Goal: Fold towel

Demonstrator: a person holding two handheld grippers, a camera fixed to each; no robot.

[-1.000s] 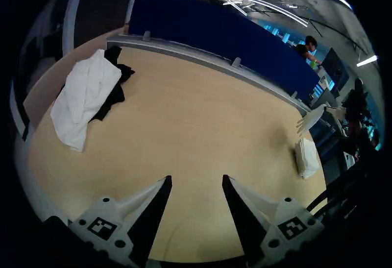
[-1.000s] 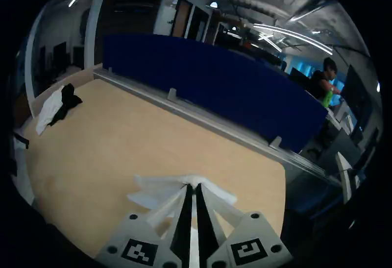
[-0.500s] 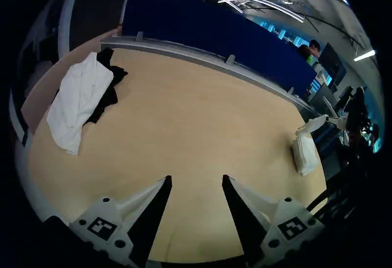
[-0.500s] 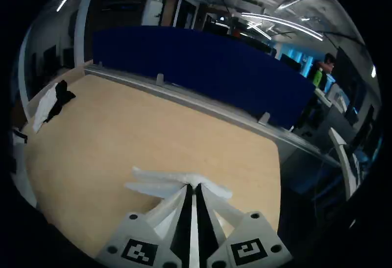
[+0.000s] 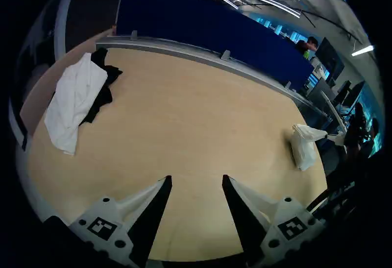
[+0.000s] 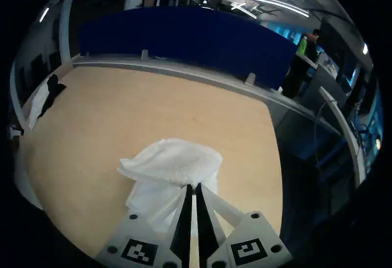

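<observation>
Holding the white towel (image 6: pixel 171 162) pinched tight at the tips of our right gripper (image 6: pixel 194 185), bunched up low over the wooden table (image 6: pixel 122 106) near its right edge, we see it far off to the right of our left gripper (image 5: pixel 194 180), which is wide open and holds nothing.

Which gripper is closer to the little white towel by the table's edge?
Right. The right gripper pinches the little white towel at its fingertips; the left gripper hangs open, far across the table from it.
</observation>
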